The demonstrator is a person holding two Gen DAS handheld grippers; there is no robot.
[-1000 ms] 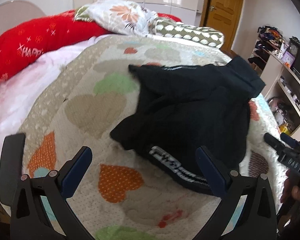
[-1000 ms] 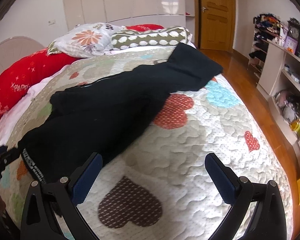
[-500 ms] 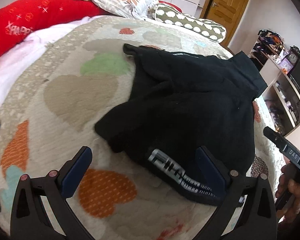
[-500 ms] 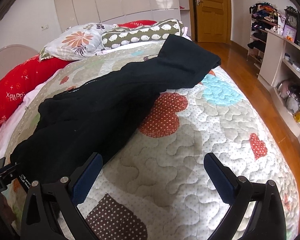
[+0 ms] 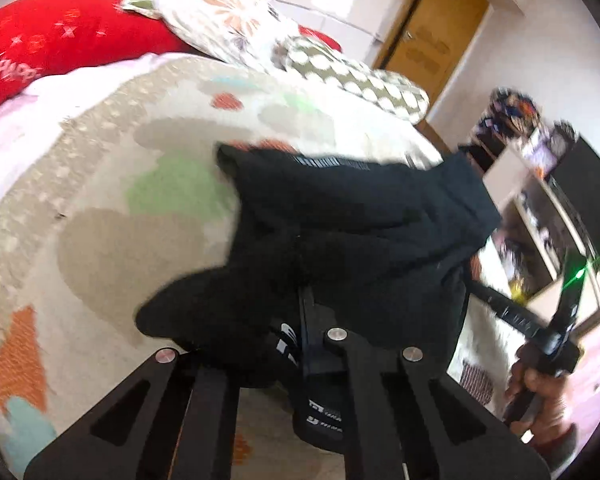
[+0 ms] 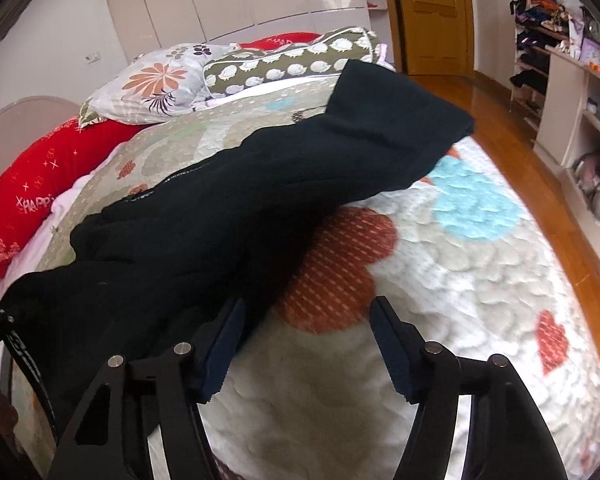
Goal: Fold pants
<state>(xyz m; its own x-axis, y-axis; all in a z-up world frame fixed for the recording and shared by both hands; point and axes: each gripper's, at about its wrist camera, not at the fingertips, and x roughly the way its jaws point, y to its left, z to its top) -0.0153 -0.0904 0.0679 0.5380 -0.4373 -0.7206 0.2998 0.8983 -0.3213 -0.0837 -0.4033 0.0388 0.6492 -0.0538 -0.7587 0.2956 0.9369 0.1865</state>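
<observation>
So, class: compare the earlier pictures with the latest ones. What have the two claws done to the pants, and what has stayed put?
The left claw has shut on the pants at the waistband and is lifting that end. The right claw has moved in beside the pants' edge and narrowed, but is not yet shut. The far leg end, the quilt and the pillows lie as before.
</observation>
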